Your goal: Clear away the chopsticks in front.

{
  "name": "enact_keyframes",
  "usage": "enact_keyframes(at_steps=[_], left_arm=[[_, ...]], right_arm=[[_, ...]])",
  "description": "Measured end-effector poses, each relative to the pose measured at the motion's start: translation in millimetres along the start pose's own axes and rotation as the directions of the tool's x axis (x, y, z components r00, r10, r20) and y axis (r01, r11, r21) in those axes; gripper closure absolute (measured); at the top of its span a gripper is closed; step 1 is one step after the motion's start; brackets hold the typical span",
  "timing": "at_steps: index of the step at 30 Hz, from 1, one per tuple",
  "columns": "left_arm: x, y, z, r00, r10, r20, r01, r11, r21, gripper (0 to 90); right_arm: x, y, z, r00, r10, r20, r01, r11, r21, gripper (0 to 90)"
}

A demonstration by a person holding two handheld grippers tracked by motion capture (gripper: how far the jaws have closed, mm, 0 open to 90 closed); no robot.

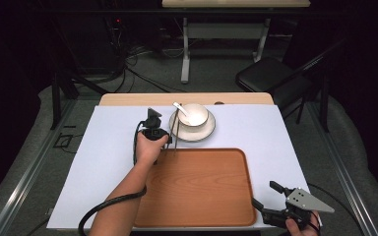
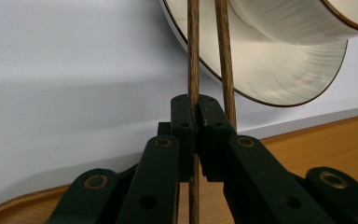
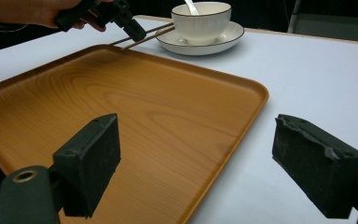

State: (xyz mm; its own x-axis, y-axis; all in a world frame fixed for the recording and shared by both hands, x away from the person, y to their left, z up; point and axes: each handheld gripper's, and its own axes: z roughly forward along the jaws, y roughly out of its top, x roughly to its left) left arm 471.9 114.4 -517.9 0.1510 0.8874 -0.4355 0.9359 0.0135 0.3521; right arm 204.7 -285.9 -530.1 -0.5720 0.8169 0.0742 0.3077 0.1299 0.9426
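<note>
A white bowl (image 1: 193,114) with a spoon (image 1: 181,108) in it stands on a white saucer (image 1: 197,132) near the far edge of the table, just beyond the far rim of a wooden tray (image 1: 202,189). A pair of dark wooden chopsticks (image 1: 174,132) lies with its far ends propped on the saucer's rim and its near ends over the tray's far edge, so the saucer and bowl sit right behind the sticks and the tray rim right beneath them.

The left gripper (image 2: 196,122) has its jaws pinched together on one chopstick (image 2: 193,56), which runs up between the pads; the second stick (image 2: 225,60) passes just beside the right-hand pad, and whether that one is also caught is hard to tell from here. In the high view the left gripper (image 1: 153,129) sits at the tray's far left corner, held by the left hand (image 1: 150,147).

The right gripper (image 3: 209,163) hangs with its jaws spread wide and nothing between them (its pads frame the tray's near right corner). In the high view the right gripper (image 1: 275,199) is beside the tray at the table's near right.

The table is covered with a white sheet (image 1: 113,147) over a pale wooden top (image 1: 128,99). Behind it the room is dim: grey floor, cables, a black chair (image 1: 270,76) and another table's legs (image 1: 185,49).
</note>
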Motion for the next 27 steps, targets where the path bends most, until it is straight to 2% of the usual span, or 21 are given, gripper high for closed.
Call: enact_keyframes(at_steps=[18, 27], left_arm=[[20.0, -4.5, -22.2, 0.9981, -0.061, 0.005, 0.061, 0.9969, -0.050, 85.8], [35.4, -20.9, -37.6, 0.9952, -0.095, 0.024, 0.096, 0.9937, -0.058, 85.8]], right_arm=[[-0.5, 0.1, -0.1, 1.0000, 0.004, 0.000, -0.004, 1.000, 0.001, 14.4], [-0.5, 0.1, 0.1, 1.0000, 0.004, 0.001, -0.004, 1.000, 0.001, 14.4]])
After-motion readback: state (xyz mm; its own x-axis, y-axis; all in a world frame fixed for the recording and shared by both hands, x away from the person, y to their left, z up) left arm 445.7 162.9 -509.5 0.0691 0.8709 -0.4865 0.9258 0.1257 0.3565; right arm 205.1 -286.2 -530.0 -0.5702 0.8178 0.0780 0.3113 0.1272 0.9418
